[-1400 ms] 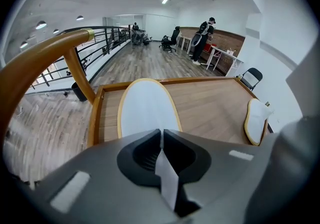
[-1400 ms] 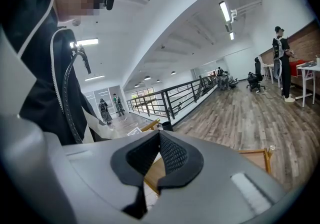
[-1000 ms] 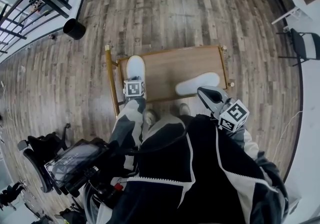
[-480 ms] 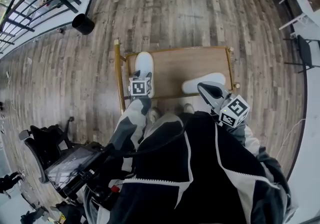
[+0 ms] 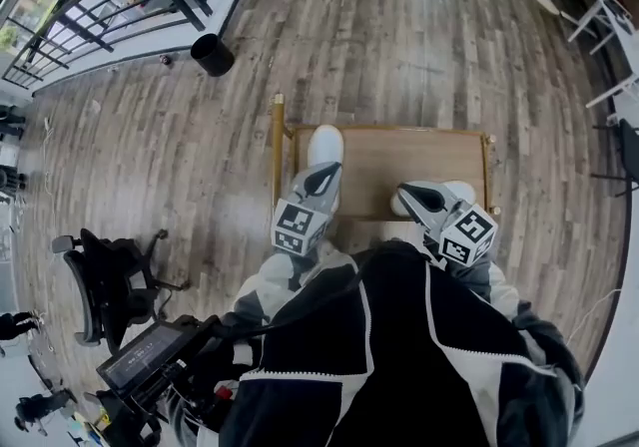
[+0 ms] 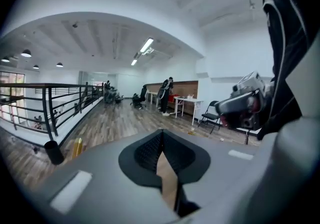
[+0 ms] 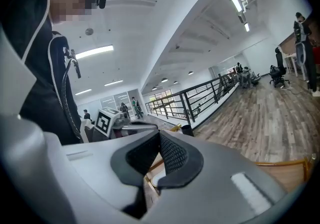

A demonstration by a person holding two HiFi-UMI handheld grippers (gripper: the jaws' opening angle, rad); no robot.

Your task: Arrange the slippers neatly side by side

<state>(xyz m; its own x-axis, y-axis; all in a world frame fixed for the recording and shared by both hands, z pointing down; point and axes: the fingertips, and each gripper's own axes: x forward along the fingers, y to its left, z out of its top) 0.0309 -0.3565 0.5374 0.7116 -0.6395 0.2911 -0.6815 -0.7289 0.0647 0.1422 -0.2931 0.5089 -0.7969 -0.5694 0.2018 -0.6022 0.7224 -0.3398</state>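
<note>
Bright, even light: long white ceiling strip lamps (image 6: pixel 146 45) lit; daylight through tall glass windows (image 5: pixel 40 6) at 10 o'clock. Heavy fisheye bending, black corners.

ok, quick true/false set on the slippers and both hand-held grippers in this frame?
1. The left hand-held gripper holds a slipper. False: its jaws have just been closing and are now together on nothing.
2. The right hand-held gripper is shut and empty. True.
3. Both white slippers lie on the wooden board. True.
4. The slippers touch side by side. False: they lie apart, one at the board's left end, one at its right.
5. The black bin stands on the board. False: it stands on the floor by the railing.
</note>
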